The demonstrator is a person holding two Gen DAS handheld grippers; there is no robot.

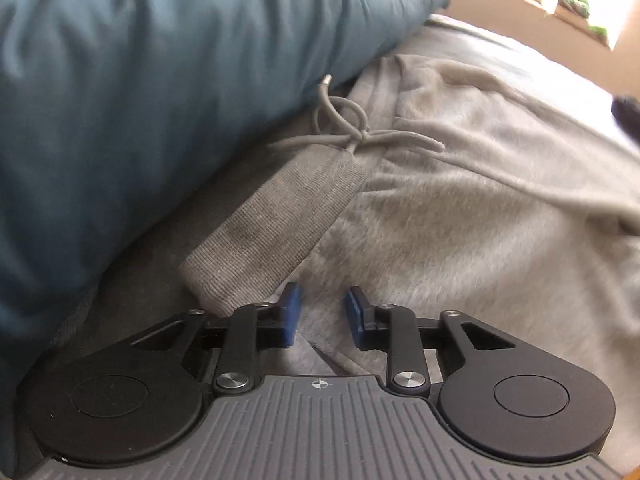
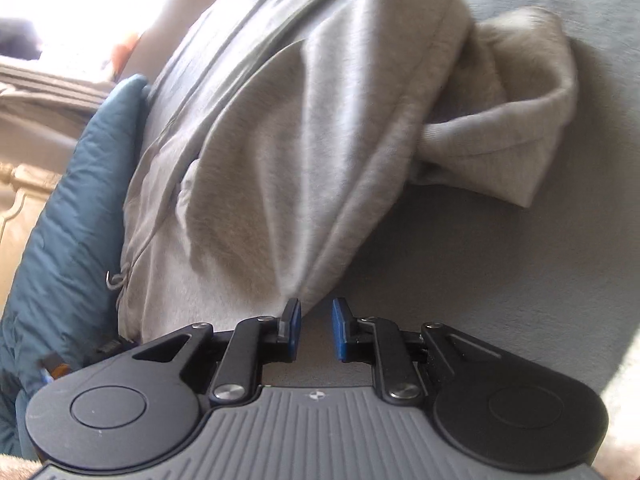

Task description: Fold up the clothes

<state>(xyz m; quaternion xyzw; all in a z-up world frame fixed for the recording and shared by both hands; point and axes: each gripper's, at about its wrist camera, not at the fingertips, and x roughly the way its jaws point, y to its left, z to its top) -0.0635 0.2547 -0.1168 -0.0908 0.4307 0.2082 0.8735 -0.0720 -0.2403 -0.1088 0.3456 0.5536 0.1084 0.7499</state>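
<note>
Now your left gripper (image 1: 322, 318) hovers part-open over the grey sweatpants (image 1: 460, 216), gripping nothing, their ribbed waistband (image 1: 276, 220) running up-left from its left pad. Your right gripper (image 2: 316, 330), narrowly open and empty, has their bunched corner just ahead.

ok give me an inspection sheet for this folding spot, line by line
Surface: grey bedding, soft, partly sunlit.
Job's things: light grey sweatpants, fleece side out, rumpled; ribbed waistband with the drawstring tied.
Clutter: teal pillow lying against the waistband.
Grippers: left tool open above the fabric beside the waistband; right tool open, a fabric corner at its tips, not pinched.
Cables: nothing seen.
Surroundings: bright window, blown out; pale furniture, blurred.
</note>
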